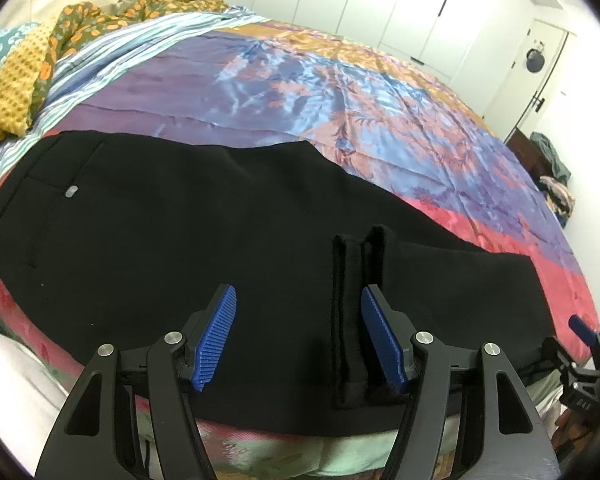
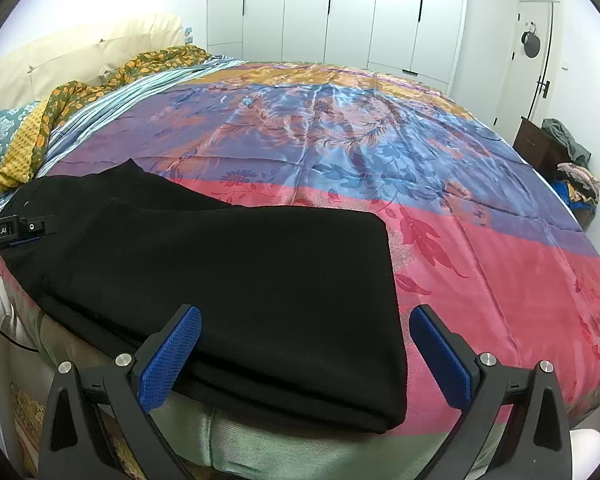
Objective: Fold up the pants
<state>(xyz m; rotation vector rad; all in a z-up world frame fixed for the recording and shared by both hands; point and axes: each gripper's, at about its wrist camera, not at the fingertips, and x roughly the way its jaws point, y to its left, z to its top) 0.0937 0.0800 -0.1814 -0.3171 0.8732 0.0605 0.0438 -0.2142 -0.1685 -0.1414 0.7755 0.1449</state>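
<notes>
1. The black pants (image 1: 204, 232) are lying flat on the bed (image 1: 380, 92), along its near edge. In the left wrist view their long axis is running from the left of the frame, where the waist and a small grey button (image 1: 71, 191) are showing, to the right of the frame.

2. In the right wrist view the pants (image 2: 240, 280) are filling the lower left and the middle of the frame, and they are looking already folded over, with layered edges at the bottom and a squared end just right of centre.

3. The left tool (image 1: 300, 336) is standing wide, and it is not gripping anything. A narrow raised ridge of black cloth (image 1: 356, 312) is standing between its blue pads, close to the right pad (image 1: 380, 336).

4. The right tool (image 2: 306, 356) is also standing wide and is holding nothing. The squared end of the pants is lying between its blue pads, nearer to the right pad (image 2: 440, 356).

5. Judging from this, the right tool is the nearer one to the free end, and the next fold is probably going along the long axis, toward the waist at the left of the frame.

6. The bed cover is looking smooth and shiny, so the cloth may be sliding during the lift.
</notes>
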